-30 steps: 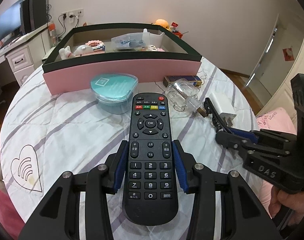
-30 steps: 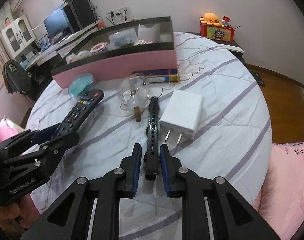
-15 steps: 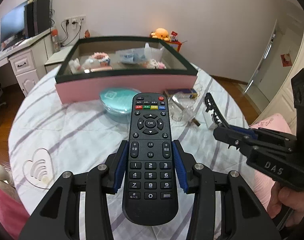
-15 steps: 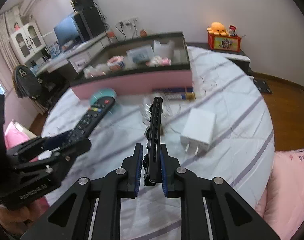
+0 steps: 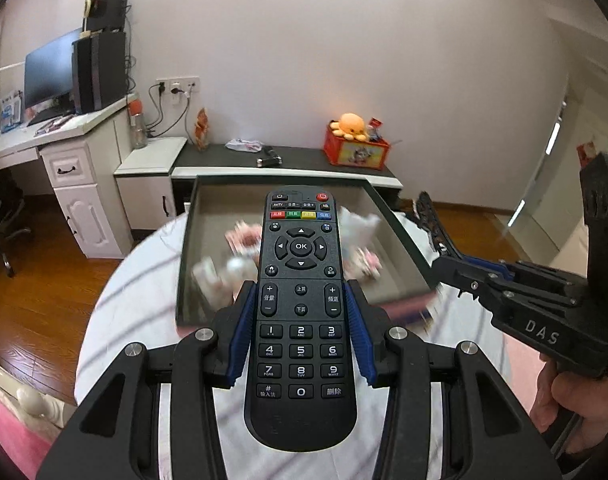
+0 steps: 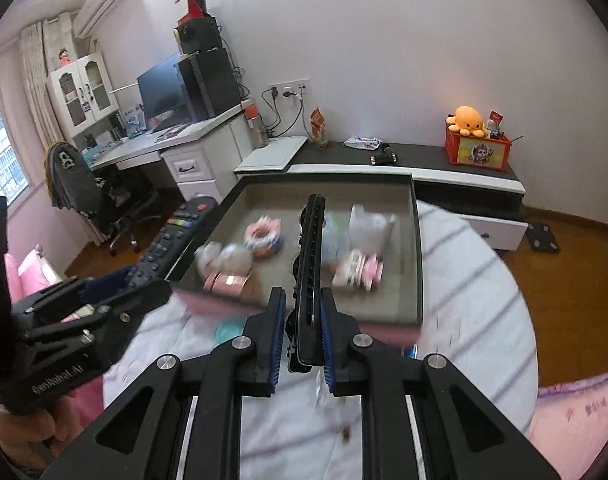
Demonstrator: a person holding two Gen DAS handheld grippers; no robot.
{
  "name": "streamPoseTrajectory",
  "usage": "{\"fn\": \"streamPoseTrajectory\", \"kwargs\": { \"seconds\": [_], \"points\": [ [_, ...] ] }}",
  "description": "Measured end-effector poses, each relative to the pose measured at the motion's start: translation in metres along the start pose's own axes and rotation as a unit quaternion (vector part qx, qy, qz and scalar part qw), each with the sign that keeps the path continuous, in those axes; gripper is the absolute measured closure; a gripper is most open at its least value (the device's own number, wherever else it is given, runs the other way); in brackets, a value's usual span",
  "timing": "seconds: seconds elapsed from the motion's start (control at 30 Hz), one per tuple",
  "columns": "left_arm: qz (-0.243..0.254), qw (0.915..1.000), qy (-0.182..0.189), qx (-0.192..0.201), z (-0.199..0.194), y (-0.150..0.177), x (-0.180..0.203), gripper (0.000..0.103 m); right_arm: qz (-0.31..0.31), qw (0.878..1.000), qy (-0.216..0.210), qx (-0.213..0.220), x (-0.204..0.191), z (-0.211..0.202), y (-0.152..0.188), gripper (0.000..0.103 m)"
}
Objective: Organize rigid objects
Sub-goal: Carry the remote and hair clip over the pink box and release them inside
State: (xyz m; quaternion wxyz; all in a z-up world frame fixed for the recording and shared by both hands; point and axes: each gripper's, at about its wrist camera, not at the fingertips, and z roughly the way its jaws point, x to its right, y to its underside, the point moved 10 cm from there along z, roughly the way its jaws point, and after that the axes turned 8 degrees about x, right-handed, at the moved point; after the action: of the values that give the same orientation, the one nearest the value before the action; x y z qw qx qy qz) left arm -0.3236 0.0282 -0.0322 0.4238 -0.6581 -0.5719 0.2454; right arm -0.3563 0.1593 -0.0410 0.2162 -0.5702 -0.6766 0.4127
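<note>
Left gripper (image 5: 301, 334) clamps remote (image 5: 301, 312) by its sides, above table's near edge. Right gripper (image 6: 301, 330) pinches black clip (image 6: 310, 268) edge-on, over box (image 6: 417, 240) near rim.

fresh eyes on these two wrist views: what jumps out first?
The black remote fills the left wrist view, clamped between the left gripper's blue pads above the pink box. In the right wrist view the right gripper pinches a slim black clip edge-on, pointing at the same box of small items, blurred.
</note>
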Motion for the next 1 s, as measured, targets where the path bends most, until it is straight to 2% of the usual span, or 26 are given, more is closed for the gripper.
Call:
{"fn": "streamPoseTrajectory", "kwargs": {
  "seconds": [0.17, 0.43, 0.7, 0.93, 1.0],
  "points": [
    [-0.009, 0.9998, -0.004, -0.014, 0.046, -0.017, -0.011, 0.059, 0.013, 0.999, 0.037, -0.032, 0.03, 0.047, -0.002, 0.087],
    [-0.025, 0.9978, 0.0, -0.06, 0.111, 0.003, -0.011, 0.059, 0.025, 0.996, 0.054, -0.074, 0.057, 0.095, 0.022, 0.087],
    [-0.021, 0.9973, -0.013, -0.069, 0.129, 0.004, -0.01, 0.059, 0.014, 0.995, 0.058, -0.083, 0.059, 0.105, 0.015, 0.087],
    [-0.013, 0.9949, -0.029, -0.095, 0.142, 0.015, -0.016, 0.058, 0.006, 0.993, 0.069, -0.092, 0.06, 0.111, 0.017, 0.086],
    [-0.015, 0.9949, -0.034, -0.094, 0.142, 0.015, -0.019, 0.058, 0.006, 0.993, 0.073, -0.094, 0.062, 0.112, 0.018, 0.081]
  ]
}}
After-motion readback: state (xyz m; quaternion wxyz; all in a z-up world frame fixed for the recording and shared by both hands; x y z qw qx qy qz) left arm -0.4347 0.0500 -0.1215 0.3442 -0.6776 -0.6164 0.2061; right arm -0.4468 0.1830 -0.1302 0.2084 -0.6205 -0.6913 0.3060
